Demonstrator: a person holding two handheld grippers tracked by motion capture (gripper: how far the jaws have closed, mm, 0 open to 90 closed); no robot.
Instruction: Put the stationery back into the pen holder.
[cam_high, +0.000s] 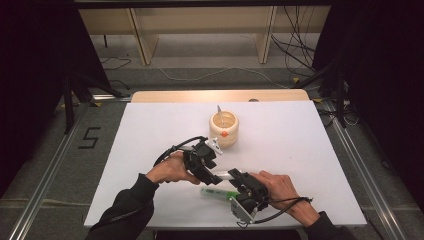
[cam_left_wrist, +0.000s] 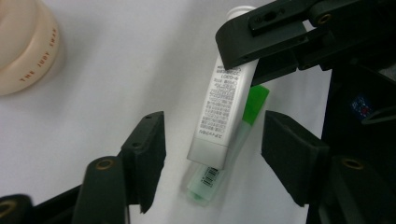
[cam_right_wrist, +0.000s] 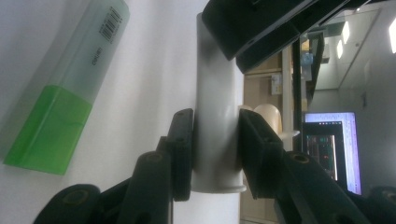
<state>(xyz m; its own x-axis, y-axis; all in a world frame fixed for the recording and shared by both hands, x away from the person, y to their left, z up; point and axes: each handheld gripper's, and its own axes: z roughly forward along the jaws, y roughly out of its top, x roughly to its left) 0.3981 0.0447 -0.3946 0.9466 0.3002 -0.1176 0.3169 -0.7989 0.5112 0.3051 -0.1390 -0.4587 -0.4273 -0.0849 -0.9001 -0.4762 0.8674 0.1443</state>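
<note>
A white tube lies just above the table, and my right gripper is shut on its cap end. In the right gripper view both pads press the tube from either side of my right gripper. My left gripper is open, its jaws standing on either side of the tube's flat crimped end with a gap on each side. Under the tube lies a green highlighter with a clear barrel; it shows beside the tube and near the front edge. The left gripper comes in from the left.
A cream round holder with a thin stick in it stands behind the grippers at mid-table, also at the corner. The white table has bare room to the right and left. Shelving legs and cables lie on the floor beyond.
</note>
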